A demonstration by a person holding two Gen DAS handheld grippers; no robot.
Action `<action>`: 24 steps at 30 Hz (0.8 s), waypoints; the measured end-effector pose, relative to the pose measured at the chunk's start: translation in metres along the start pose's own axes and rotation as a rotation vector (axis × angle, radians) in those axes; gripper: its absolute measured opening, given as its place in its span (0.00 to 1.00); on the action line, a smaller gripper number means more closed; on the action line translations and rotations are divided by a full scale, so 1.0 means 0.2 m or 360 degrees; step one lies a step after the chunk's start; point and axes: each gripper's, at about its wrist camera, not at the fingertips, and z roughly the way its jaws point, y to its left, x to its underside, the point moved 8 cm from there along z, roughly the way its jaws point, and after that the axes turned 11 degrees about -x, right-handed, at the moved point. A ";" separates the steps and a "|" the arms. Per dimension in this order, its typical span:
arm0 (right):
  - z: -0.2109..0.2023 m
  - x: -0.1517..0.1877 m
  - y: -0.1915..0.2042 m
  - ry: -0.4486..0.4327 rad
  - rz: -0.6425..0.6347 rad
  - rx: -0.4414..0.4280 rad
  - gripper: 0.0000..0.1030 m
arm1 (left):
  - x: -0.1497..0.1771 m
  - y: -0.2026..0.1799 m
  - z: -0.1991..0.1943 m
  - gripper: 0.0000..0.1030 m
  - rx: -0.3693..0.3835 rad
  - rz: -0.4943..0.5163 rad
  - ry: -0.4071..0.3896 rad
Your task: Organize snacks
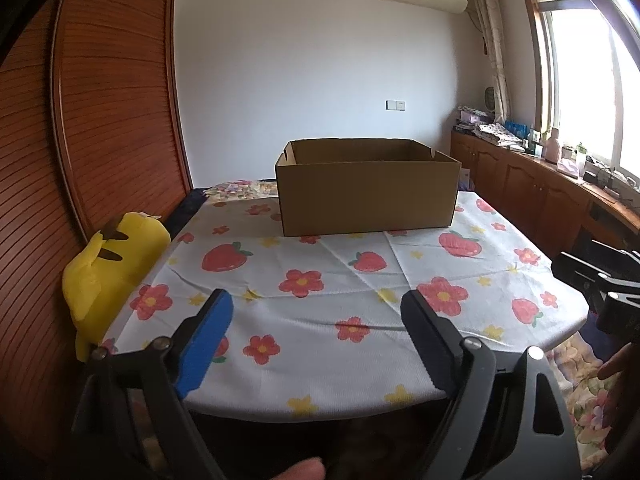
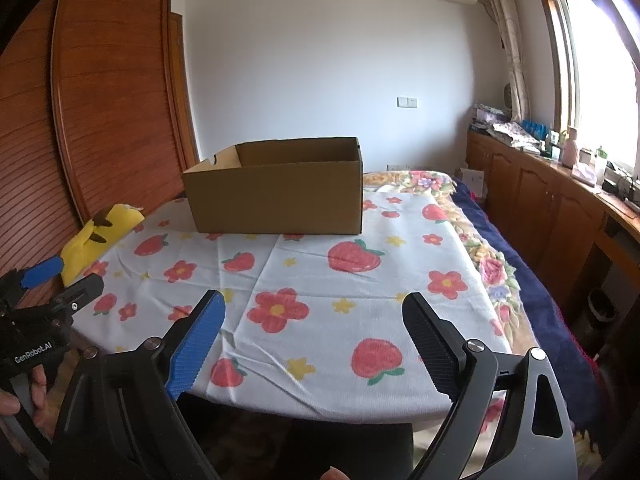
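Note:
An open brown cardboard box [image 1: 368, 188] stands at the far side of the table with the strawberry-and-flower cloth [image 1: 344, 280]; its inside is hidden from here. The box also shows in the right wrist view [image 2: 276, 196]. No snacks are in view. My left gripper [image 1: 316, 308] is open and empty above the near table edge. My right gripper [image 2: 312, 308] is open and empty, also over the near edge. The left gripper shows at the left of the right wrist view [image 2: 60, 276], and the right gripper at the right of the left wrist view [image 1: 600, 276].
A yellow plush toy [image 1: 108, 272] lies at the table's left edge against a wooden slatted door [image 1: 100, 120]. A bed with a floral blanket [image 2: 492, 248] lies right of the table. Wooden cabinets [image 2: 540, 192] with clutter run under the window.

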 end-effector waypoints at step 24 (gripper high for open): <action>-0.01 0.00 -0.02 -0.0016 -0.0005 0.0034 0.90 | -0.02 0.03 -0.06 0.85 -0.0037 -0.0001 -0.0051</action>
